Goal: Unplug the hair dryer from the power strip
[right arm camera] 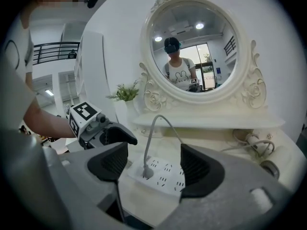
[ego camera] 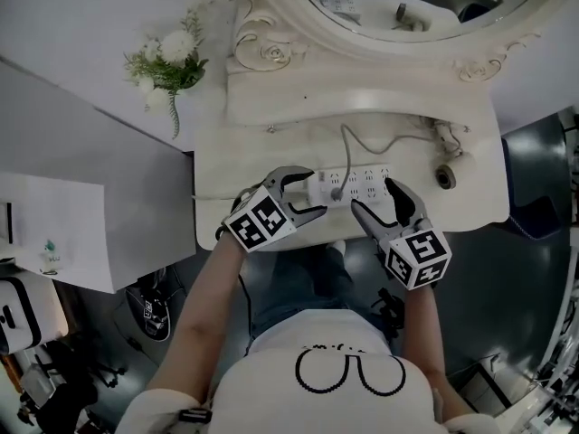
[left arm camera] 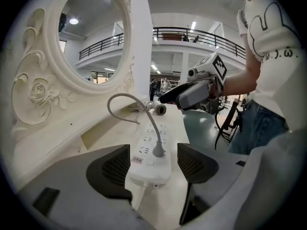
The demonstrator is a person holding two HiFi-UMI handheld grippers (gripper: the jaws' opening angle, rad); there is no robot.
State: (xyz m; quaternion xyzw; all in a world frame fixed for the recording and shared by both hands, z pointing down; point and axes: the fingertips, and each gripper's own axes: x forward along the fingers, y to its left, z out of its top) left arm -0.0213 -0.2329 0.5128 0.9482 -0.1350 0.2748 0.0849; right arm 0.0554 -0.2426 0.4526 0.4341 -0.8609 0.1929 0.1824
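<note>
Two grippers flank the power strip (ego camera: 360, 181), which lies along the front of a white dressing table (ego camera: 217, 179). The left gripper (ego camera: 316, 193) is at the strip's left end. Its fingers stand apart with that end between them, and the ribbed pads (left arm camera: 114, 168) do not press on the casing, though the one on the left side of its own view sits just beside it. The right gripper (ego camera: 372, 193) is over the strip's right half, fingers spread wide and holding nothing. In its own view the strip lies ahead between the open pads, clear of both.

One grey plug (ego camera: 336, 192) is still seated upright in a socket near the strip's left end. Its grey cord (ego camera: 346, 143) rises from the plug, arcs back behind the strip and runs off to the right, toward the hair dryer (ego camera: 443, 140). That is a white shape with loops of cord lying behind the strip's right end, and little of it can be made out. A dark round thing (ego camera: 444, 177) sits just past the strip's right end. A carved oval mirror (ego camera: 271, 57) rises behind the strip. White flowers (ego camera: 167, 61) stand well beyond the strip's left end.
</note>
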